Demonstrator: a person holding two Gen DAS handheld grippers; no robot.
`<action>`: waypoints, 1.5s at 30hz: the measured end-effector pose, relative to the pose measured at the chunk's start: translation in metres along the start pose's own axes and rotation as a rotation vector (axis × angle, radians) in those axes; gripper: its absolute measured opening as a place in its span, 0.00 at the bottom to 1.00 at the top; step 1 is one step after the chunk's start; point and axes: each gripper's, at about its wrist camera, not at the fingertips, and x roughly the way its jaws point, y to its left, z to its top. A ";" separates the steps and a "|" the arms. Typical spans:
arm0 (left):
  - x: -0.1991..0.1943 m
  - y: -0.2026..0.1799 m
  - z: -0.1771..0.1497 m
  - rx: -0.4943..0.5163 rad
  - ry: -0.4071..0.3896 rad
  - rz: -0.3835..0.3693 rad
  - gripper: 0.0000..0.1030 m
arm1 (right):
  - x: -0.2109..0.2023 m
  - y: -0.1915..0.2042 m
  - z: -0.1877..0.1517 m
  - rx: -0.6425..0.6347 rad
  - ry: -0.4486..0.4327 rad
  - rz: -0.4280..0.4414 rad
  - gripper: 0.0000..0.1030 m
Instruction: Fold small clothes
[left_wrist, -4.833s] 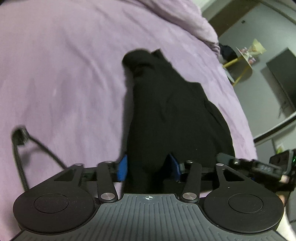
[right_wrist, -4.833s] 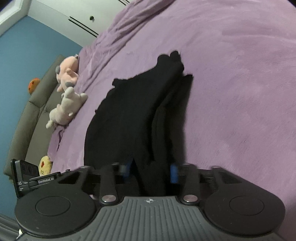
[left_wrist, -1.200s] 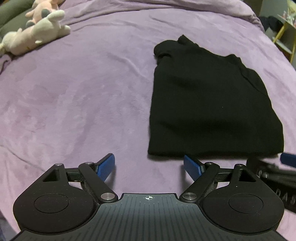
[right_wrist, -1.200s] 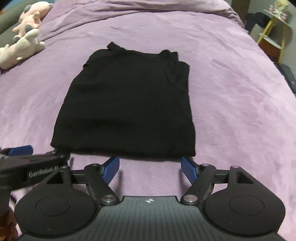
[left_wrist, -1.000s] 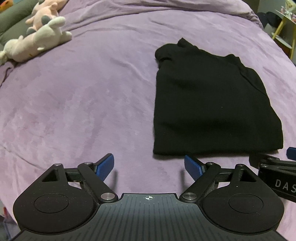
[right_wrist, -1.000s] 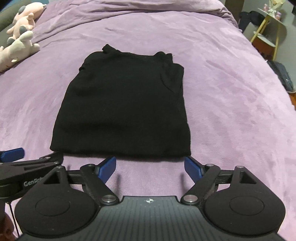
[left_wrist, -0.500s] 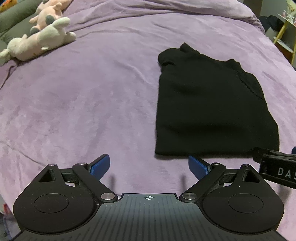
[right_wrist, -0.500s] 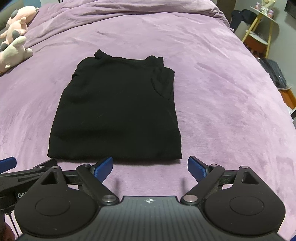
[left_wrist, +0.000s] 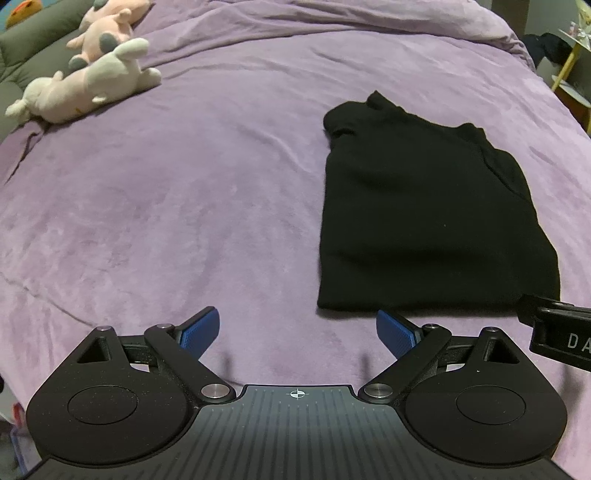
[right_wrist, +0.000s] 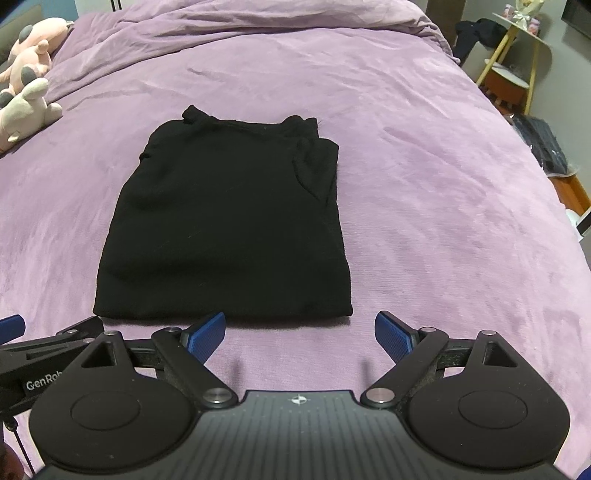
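Observation:
A black garment (right_wrist: 225, 221) lies folded into a flat rectangle on the purple bed cover (right_wrist: 424, 155). It also shows in the left wrist view (left_wrist: 428, 218), to the right of centre. My left gripper (left_wrist: 297, 332) is open and empty, just short of the garment's near left corner. My right gripper (right_wrist: 299, 332) is open and empty, just short of the garment's near right corner. Neither gripper touches the cloth. Part of the left gripper's body (right_wrist: 37, 354) shows at the right wrist view's left edge.
Plush toys (left_wrist: 85, 77) lie at the bed's far left, by a grey headboard (left_wrist: 22, 44). A yellow-legged side table (right_wrist: 517, 55) and dark items on the floor (right_wrist: 543, 147) stand off the bed's right side. Rumpled bedding (right_wrist: 258, 18) lies at the far end.
Both grippers let go of the garment, opened wide and drew back toward me. The garment now lies flat and folded on the bed.

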 end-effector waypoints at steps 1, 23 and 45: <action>-0.001 0.000 0.000 0.000 -0.001 0.001 0.93 | 0.000 0.000 0.000 0.001 0.000 0.000 0.86; -0.008 -0.011 0.002 0.049 -0.020 0.005 0.93 | -0.006 -0.008 -0.001 0.022 -0.007 -0.004 0.87; -0.006 -0.013 0.003 0.049 -0.008 0.013 0.93 | -0.006 -0.010 0.000 0.021 -0.004 -0.003 0.87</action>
